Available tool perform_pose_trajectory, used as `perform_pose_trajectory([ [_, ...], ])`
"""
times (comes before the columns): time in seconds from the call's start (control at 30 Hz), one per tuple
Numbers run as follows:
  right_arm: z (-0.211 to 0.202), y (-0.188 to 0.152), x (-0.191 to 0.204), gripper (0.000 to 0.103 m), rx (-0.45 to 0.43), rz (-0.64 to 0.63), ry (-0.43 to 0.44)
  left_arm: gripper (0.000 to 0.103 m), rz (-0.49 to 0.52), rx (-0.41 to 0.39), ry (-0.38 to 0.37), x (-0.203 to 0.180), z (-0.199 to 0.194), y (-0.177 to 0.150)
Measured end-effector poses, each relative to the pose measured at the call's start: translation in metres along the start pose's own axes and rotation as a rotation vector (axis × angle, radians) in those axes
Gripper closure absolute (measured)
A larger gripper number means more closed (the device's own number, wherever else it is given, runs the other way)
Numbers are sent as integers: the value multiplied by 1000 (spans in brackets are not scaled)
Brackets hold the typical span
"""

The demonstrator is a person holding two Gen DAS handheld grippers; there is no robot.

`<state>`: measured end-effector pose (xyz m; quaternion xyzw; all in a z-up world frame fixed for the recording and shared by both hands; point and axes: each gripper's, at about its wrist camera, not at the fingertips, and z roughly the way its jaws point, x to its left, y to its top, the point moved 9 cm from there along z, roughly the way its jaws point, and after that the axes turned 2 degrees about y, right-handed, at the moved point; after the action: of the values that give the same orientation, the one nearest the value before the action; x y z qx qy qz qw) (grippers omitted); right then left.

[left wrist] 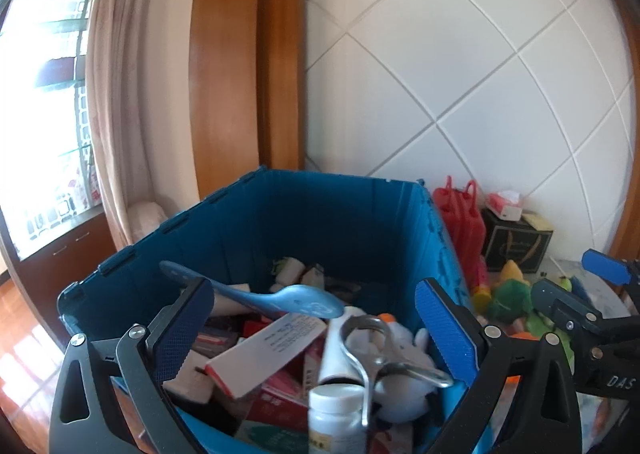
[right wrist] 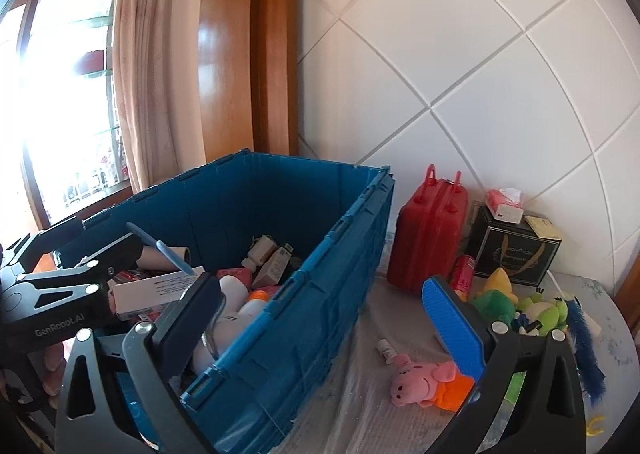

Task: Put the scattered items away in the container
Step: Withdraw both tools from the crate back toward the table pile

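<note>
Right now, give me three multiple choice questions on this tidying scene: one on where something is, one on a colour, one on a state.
1. Where does the pink pig plush lie?
A. inside the crate
B. on the table outside the crate
C. on top of the red case

2. What colour is the crate?
A. blue
B. yellow
C. white

3. How does the left gripper stand?
A. shut on the blue spoon
B. shut on a bottle
C. open, holding nothing

Answers: 1 B, the pig rests on the table to the right of the crate wall. 2 A, its walls are blue. 3 C, its pads stand wide apart over the crate's contents, touching nothing.
</note>
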<state>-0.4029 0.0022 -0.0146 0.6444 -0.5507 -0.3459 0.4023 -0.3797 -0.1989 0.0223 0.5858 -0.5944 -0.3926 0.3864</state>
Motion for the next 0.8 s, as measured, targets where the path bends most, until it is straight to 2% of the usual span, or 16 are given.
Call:
perform_pose_trajectory([
  [0.23, -35, -13, -83, 0, -22, 78, -103, 1, 52, -44, -134, -95, -19, 6],
  [0.4, -62, -33, -161, 0, -10, 139, -191, 1, 92, -30, -218, -177, -22, -3],
  [0.57, -83, -64, -237, 0, 33, 203, -265, 1, 153, 61, -270, -263, -9, -36],
  [0.8, -106, -115, -334, 0, 101, 247, -356, 1, 204, 205, -303, -354, 12, -98],
])
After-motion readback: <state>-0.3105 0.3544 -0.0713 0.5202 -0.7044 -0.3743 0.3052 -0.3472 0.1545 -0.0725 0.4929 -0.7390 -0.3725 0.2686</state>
